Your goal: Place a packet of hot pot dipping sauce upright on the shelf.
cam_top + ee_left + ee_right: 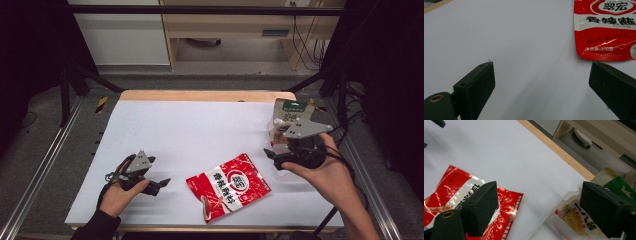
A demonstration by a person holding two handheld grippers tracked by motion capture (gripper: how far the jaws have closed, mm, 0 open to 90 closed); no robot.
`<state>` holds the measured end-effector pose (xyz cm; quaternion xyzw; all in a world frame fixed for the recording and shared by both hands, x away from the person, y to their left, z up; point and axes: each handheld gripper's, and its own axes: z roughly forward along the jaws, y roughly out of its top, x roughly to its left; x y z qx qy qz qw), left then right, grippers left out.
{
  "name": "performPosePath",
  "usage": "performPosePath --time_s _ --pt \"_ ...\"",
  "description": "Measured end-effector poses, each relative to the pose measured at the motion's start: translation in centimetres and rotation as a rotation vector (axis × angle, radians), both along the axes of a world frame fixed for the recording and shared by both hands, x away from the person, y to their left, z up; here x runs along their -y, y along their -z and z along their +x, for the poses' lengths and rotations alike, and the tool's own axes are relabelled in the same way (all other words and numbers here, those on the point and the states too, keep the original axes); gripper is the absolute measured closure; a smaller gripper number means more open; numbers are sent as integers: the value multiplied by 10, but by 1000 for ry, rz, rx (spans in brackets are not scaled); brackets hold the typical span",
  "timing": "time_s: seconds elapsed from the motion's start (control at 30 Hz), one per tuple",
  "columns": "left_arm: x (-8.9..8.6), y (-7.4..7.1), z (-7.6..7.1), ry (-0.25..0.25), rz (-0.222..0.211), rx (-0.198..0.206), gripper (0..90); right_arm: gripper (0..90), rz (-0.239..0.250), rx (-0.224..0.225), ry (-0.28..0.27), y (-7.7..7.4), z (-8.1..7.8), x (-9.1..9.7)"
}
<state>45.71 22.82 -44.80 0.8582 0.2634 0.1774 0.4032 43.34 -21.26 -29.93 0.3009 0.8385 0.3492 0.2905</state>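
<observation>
A red snack pouch (229, 186) with white lettering lies flat near the table's front edge. My left gripper (160, 186) rests low to its left, jaws pointing at it. In the left gripper view the gripper (541, 75) is open with bare table between the jaws, and the red pouch (606, 30) lies just beyond the right jaw. My right gripper (272, 157) hovers at the right, above a pale pouch with a green top (287, 119). In the right gripper view that gripper (539, 195) is open and empty, the red pouch (449, 190) behind its left jaw, the pale pouch (574, 217) by its right jaw.
A white sheet (190, 130) covers the table, with a wooden strip (205, 95) along the far edge. Metal frame rails (45, 165) run down both sides. A wooden desk (225, 25) and cables stand beyond the table.
</observation>
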Motion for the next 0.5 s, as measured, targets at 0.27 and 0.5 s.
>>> performPosePath --time_s 0.27,0.5 --pt "6 3 -2 9 26 0 67 132 -3 -19 -5 28 -12 -26" --pt "8 3 -4 4 36 3 67 111 37 -33 -26 43 -23 -36"
